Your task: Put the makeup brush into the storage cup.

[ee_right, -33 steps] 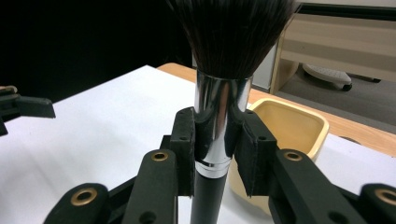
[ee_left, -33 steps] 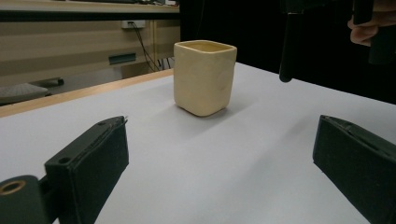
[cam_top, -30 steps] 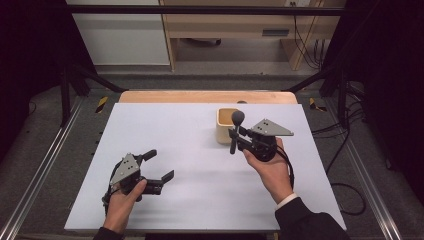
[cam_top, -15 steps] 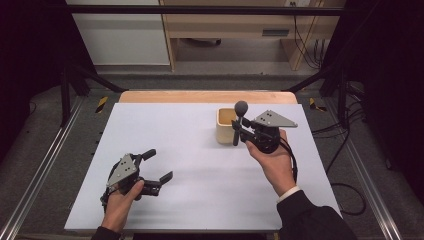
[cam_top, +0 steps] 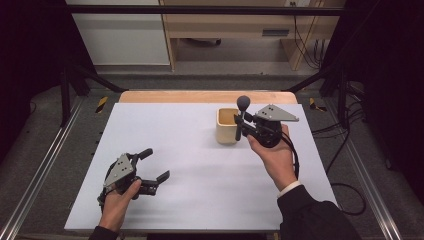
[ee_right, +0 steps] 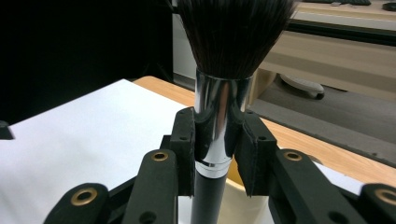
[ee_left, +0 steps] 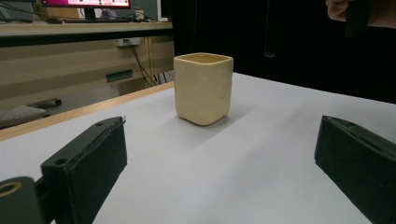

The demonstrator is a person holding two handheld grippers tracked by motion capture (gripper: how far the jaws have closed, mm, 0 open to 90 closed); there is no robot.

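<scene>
We have the right hand-held gripper [cam_top: 245, 126] pinching a makeup brush [cam_top: 241, 114] by its shiny metal collar, and in the right gripper view the two black pads [ee_right: 184, 144] press flat on either side of that collar [ee_right: 219, 116], with the dark bristle head fanning out above and the black handle dropping below. From the high view we see the brush standing upright, bristles on top, its handle hanging just beside the right wall of the cream cup [cam_top: 227, 126], above the white worktop [cam_top: 200, 165]. The cup sits upright toward the far right of the worktop, square-shouldered and open at the top, and in the left gripper view we catch it straight ahead [ee_left: 203, 87], well apart from the jaws. Down at the near left, our left hand-held gripper [cam_top: 152, 166] rests low on the worktop with its jaws spread wide and nothing between them. A wooden edge [cam_top: 200, 96] runs along the worktop's far side.
</scene>
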